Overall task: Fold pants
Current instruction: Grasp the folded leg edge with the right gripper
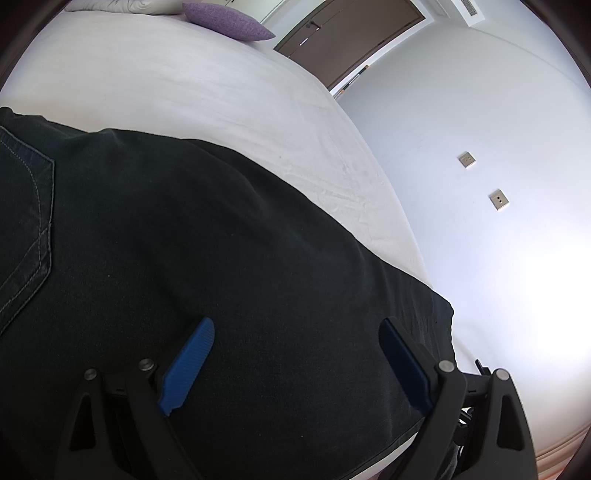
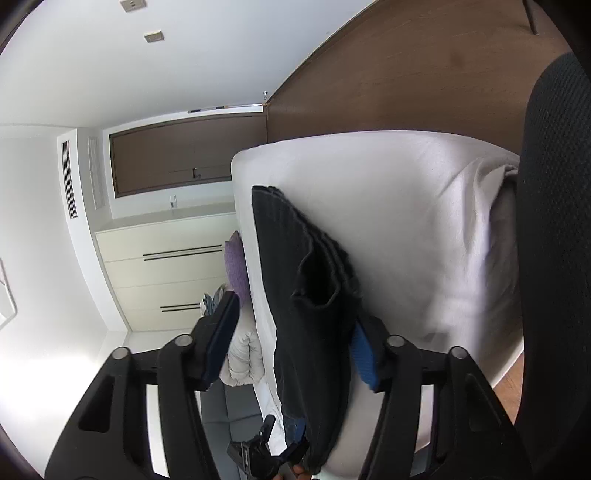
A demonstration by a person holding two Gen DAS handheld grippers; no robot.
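The dark, near-black pants (image 1: pixel 184 240) lie spread on the white bed (image 1: pixel 184 81); a stitched back pocket (image 1: pixel 26 206) shows at the left. My left gripper (image 1: pixel 297 328) hovers low over the fabric near the bed's near edge, jaws wide open and empty. In the right wrist view the pants (image 2: pixel 295 266) are seen edge-on as a stack of folded layers on the bed (image 2: pixel 406 221). My right gripper (image 2: pixel 295 325) is open around that stacked edge, one blue pad (image 2: pixel 364 354) under it, the other (image 2: pixel 221 332) apart. The left gripper (image 2: pixel 266 443) shows at the bottom.
A purple cushion (image 1: pixel 229 18) and white pillows (image 1: pixel 122 5) lie at the bed's far end. A white wall (image 1: pixel 480 166) with two sockets runs beside the bed. A brown door (image 1: pixel 351 33), cream drawers (image 2: pixel 166 273) and a black chair back (image 2: pixel 554 258) are nearby.
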